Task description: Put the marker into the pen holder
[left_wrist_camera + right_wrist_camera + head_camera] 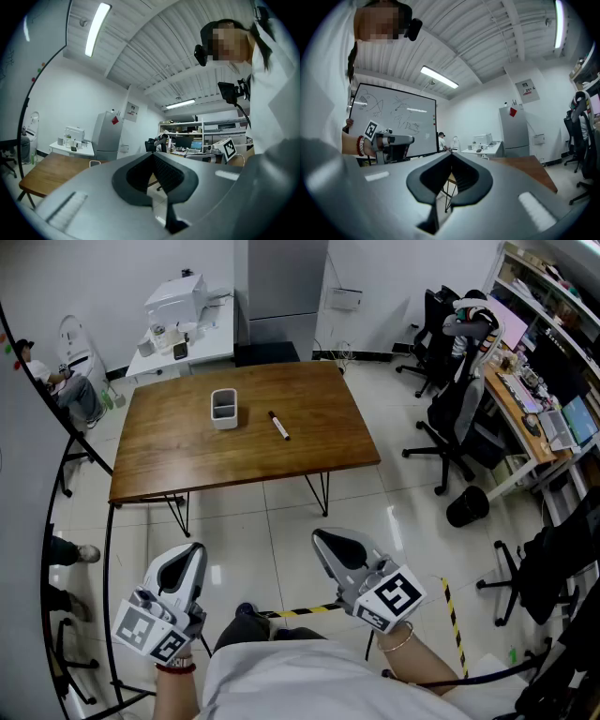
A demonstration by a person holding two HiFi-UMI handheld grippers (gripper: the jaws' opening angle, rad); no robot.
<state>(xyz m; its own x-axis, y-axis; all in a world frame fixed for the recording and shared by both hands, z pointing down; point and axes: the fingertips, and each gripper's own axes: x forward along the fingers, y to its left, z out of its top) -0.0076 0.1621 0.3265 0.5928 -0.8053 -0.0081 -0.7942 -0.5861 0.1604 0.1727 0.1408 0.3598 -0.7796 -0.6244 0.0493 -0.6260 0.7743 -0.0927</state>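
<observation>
Not started: left gripper (194, 547) and right gripper (321, 537) closed, empty. Next, probably: open right, reach marker (278, 425) near pen holder (223, 409).

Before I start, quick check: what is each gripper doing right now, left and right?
Left gripper: jaws closed, holding nothing.
Right gripper: jaws closed, holding nothing.

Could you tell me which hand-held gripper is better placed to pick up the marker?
Probably the right hand-held gripper: the marker lies right of the pen holder, on its side of the table. Its jaws are shut and empty.
</observation>
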